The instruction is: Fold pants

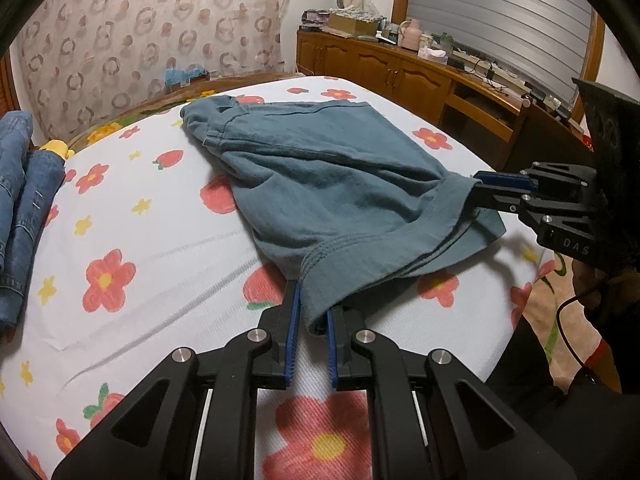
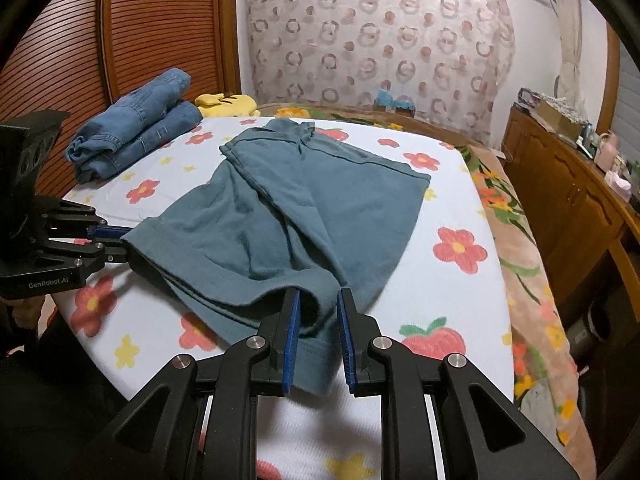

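Observation:
Teal pants (image 1: 320, 176) lie on the flowered bed sheet, folded lengthwise, waistband at the far end; they also show in the right wrist view (image 2: 280, 216). My left gripper (image 1: 314, 312) is shut on one corner of the leg hem, lifted slightly off the sheet. My right gripper (image 2: 318, 312) straddles the other hem corner, with cloth bunched between the blue pads; it also shows from the side in the left wrist view (image 1: 476, 192), pinching the hem. The left gripper appears in the right wrist view (image 2: 120, 242) at the cloth's left edge.
Folded blue jeans (image 2: 132, 140) and a yellow plush toy (image 2: 226, 104) lie at the far left of the bed sheet (image 2: 440, 200). A wooden cabinet (image 1: 400, 76) with clutter stands to the right. A patterned curtain hangs behind the bed.

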Tool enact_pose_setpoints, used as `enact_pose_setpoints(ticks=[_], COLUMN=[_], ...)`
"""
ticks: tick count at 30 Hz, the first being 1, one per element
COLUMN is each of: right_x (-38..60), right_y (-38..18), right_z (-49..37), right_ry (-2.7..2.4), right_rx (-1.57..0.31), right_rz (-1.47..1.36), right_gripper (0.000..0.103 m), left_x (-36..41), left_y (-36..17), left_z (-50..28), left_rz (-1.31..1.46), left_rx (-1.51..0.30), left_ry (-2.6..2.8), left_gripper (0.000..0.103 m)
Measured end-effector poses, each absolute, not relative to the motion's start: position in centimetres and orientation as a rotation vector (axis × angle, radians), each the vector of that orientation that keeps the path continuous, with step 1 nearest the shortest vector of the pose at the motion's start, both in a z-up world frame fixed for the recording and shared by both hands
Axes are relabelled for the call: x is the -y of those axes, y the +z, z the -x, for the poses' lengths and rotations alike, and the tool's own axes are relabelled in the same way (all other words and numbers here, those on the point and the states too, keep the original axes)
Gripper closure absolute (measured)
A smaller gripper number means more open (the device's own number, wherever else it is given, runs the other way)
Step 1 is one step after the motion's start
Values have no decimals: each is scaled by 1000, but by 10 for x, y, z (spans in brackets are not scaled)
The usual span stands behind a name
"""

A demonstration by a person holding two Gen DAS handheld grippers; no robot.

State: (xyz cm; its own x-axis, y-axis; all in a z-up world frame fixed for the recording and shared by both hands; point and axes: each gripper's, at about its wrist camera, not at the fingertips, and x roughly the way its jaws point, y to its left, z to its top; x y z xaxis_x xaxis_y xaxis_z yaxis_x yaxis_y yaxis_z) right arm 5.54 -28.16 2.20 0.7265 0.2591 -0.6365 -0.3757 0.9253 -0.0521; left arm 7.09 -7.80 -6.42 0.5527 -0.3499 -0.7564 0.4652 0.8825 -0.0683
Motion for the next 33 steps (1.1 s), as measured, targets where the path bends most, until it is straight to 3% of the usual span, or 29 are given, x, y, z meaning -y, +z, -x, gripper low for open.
enact_pose_setpoints(ticks=[12,13,14,17,20,25,33], right_x=[272,272,273,282,292,302,307], right_y=[21,22,24,32,38,37,39], right_z=[-61,-61,-60,-56,-49,-36,-19], right_ry=[367,382,404,407,406,405,413], right_rx=[-670,-665,-665,-648,-639,-653,-661], right_rz=[263,251,234,195,171,154,125], right_gripper=[84,95,98,100,100,100,100], left_x=[77,77,76,74,70,64,58], left_y=[-67,-67,-67,-64,-56,-37,-27], left_z=[-71,-71,-70,-69,-65,-55,-58], left_rz=[-130,-130,-129,-121,-100,-75,-66], left_rx=[-862,-861,-862,-858,-844,-787,-761], left_ry=[-486,-486,-485,-485,-493,-514,-499], left_gripper=[91,91,91,88,84,62,58])
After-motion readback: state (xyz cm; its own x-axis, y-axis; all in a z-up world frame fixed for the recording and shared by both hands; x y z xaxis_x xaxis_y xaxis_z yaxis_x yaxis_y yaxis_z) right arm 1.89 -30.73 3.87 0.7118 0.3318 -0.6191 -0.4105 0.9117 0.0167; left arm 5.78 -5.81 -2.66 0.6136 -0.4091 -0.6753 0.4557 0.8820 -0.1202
